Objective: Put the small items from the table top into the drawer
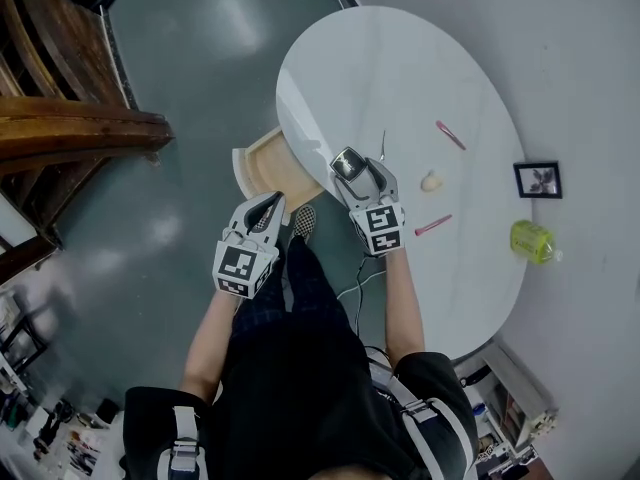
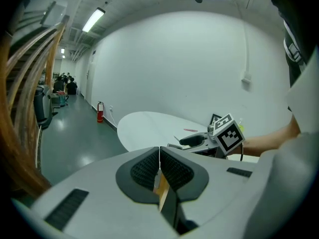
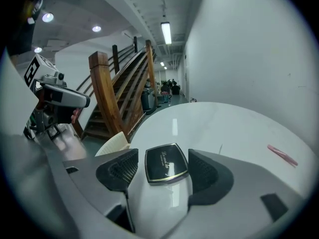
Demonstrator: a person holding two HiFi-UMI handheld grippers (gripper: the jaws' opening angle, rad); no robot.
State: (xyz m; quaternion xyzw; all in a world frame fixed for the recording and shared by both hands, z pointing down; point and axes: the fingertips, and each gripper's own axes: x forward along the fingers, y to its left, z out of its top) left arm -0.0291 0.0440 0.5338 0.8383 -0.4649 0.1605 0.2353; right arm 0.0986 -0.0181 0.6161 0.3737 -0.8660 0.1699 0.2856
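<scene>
Two jaws of the right gripper [image 1: 352,162] stand spread either side of a black compact [image 3: 166,163], which lies flat at the table's [image 1: 420,68] left edge by the open drawer [image 1: 262,164], while the left gripper's [image 2: 159,169] jaws are pressed together.

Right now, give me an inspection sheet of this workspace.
Surface: white oval table, drawer open at its edge.
Job's things: black compact, pink hair clips, small cream item, all on the table.
Clutter: picture frame, green bottle.
Grippers: left gripper shut, empty; right gripper open around the compact.
Cables: one cable beside the right forearm.
Surroundings: wooden staircase, grey floor.
</scene>
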